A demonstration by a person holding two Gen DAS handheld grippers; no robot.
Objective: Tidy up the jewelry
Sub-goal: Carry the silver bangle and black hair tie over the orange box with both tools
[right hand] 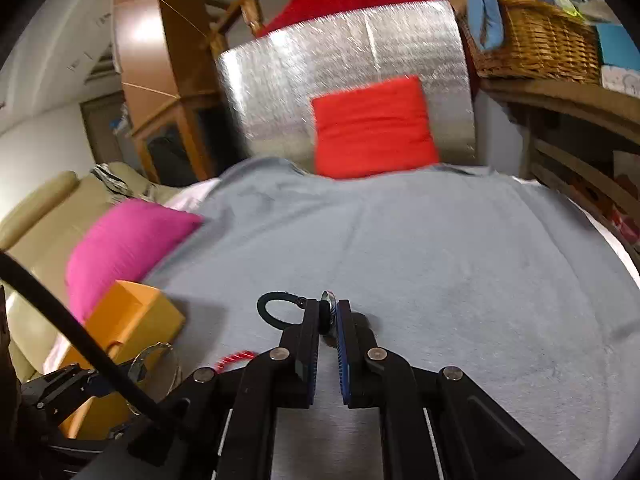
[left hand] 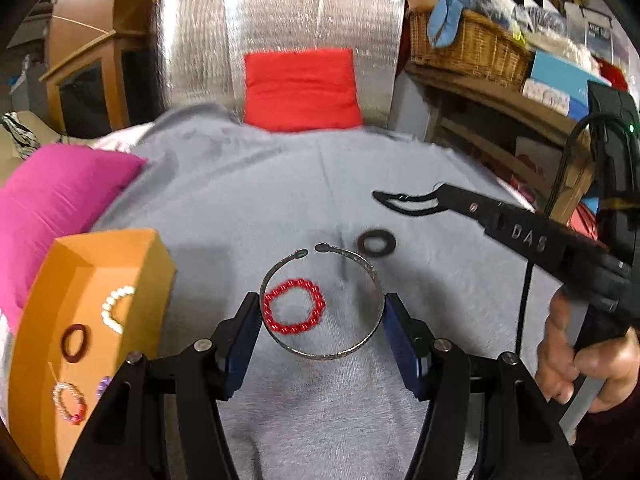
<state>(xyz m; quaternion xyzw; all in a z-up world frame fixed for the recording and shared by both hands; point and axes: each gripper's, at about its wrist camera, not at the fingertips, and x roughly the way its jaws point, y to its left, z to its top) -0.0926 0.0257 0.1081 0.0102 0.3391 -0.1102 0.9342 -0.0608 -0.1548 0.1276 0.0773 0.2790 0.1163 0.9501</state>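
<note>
My left gripper is shut on a silver open bangle, held by its two sides above the grey cloth. A red bead bracelet lies on the cloth, seen through the bangle. A dark ring lies beyond it. My right gripper is shut on a black hair tie with a small silver piece at its fingertips; it also shows in the left wrist view. An orange box at the left holds several bracelets.
A pink cushion lies behind the orange box. A red cushion leans on a silver foil panel at the far edge. Wooden shelves with a wicker basket stand at the right.
</note>
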